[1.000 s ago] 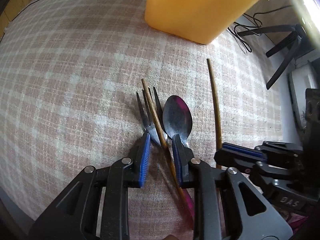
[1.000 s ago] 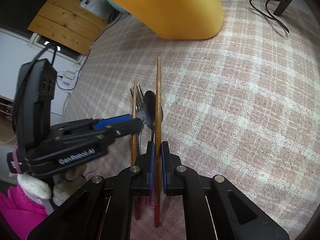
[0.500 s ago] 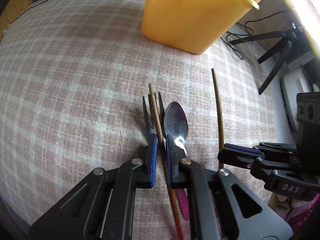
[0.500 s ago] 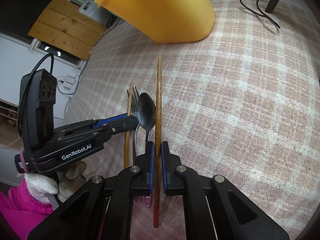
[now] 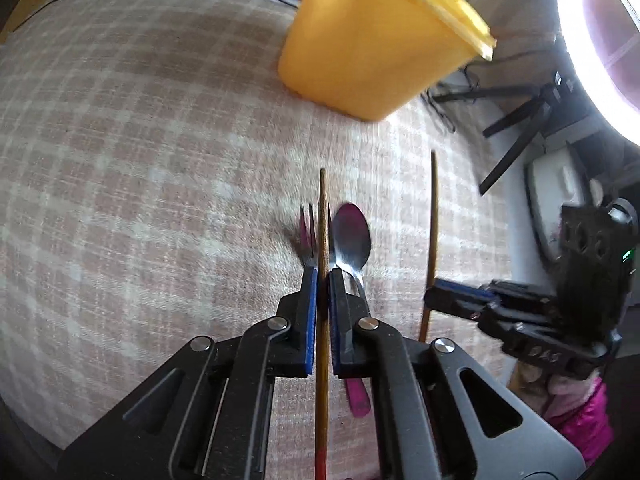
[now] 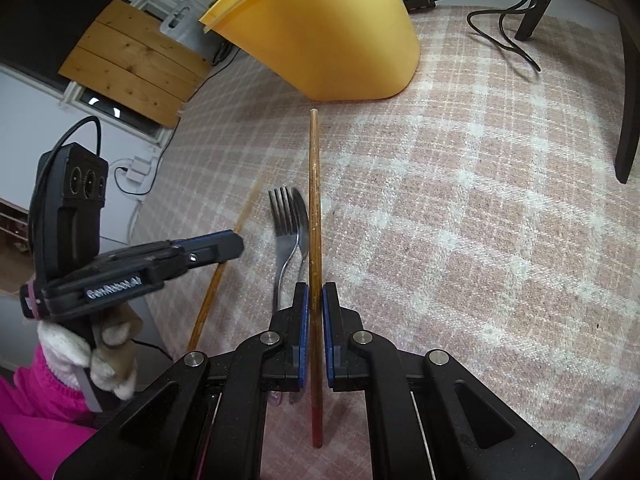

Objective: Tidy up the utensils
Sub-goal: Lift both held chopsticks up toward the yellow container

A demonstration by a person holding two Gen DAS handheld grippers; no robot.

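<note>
My left gripper (image 5: 323, 276) has its jaws closing tight on a wooden chopstick (image 5: 322, 208), pads pressing the stick, which runs straight out between the fingers. Under it on the cloth lie a fork (image 5: 306, 236) and a spoon (image 5: 352, 240) with a pink handle. My right gripper (image 6: 314, 290) is shut on a second chopstick (image 6: 314, 184), held just right of the fork (image 6: 282, 216) and spoon (image 6: 302, 216). In the right wrist view, the left gripper (image 6: 238, 245) and its chopstick (image 6: 212, 292) are to the left. A yellow bin (image 5: 368, 40) stands beyond both.
A pink and white checked cloth (image 6: 480, 220) covers the table. Black cables (image 6: 504, 36) and a dark stand leg (image 6: 628, 120) are at the far right. A ring light (image 5: 592, 40) and tripod legs (image 5: 516, 128) stand off the table's edge. A person's pink sleeve (image 6: 36, 408) shows behind the left gripper.
The left jaws have shut on the chopstick that lay slanted over the fork; it now points straight ahead, raised off the utensils. Both grippers rose slightly toward the yellow bin.
</note>
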